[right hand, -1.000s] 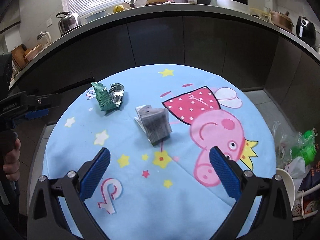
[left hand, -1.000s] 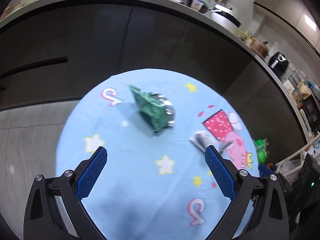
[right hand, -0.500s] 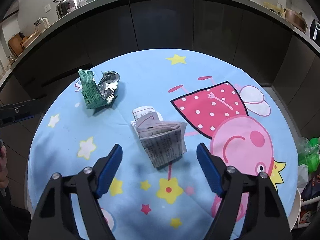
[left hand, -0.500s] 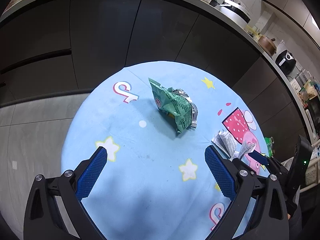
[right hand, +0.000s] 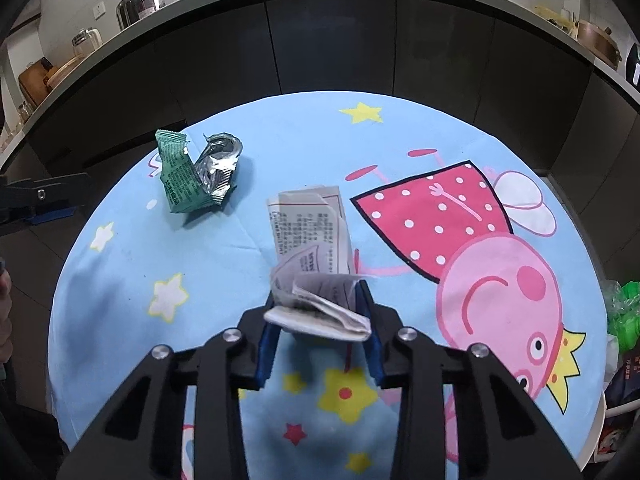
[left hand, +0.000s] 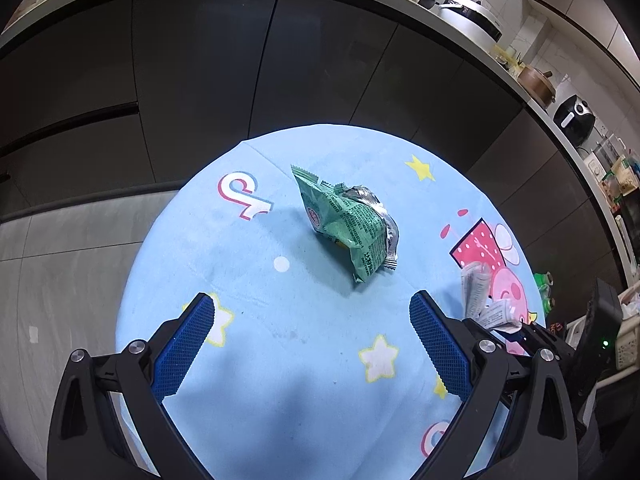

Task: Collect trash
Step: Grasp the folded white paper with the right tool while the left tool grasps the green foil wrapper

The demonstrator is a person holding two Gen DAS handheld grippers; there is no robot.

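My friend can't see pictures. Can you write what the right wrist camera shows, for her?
The right gripper is closing its blue fingers on a folded printed paper on a round blue cartoon tablecloth. A torn green wrapper lies farther back to the left, and dark cabinets curve behind the table.

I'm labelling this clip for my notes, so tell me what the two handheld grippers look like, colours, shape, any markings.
Both look alike. The left gripper and the right gripper have matte black angular plastic frames with open triangular cut-outs and round silver bolts at the joints. Each finger carries a long blue pad with a fine grid texture. No cables, labels or sleeves show.
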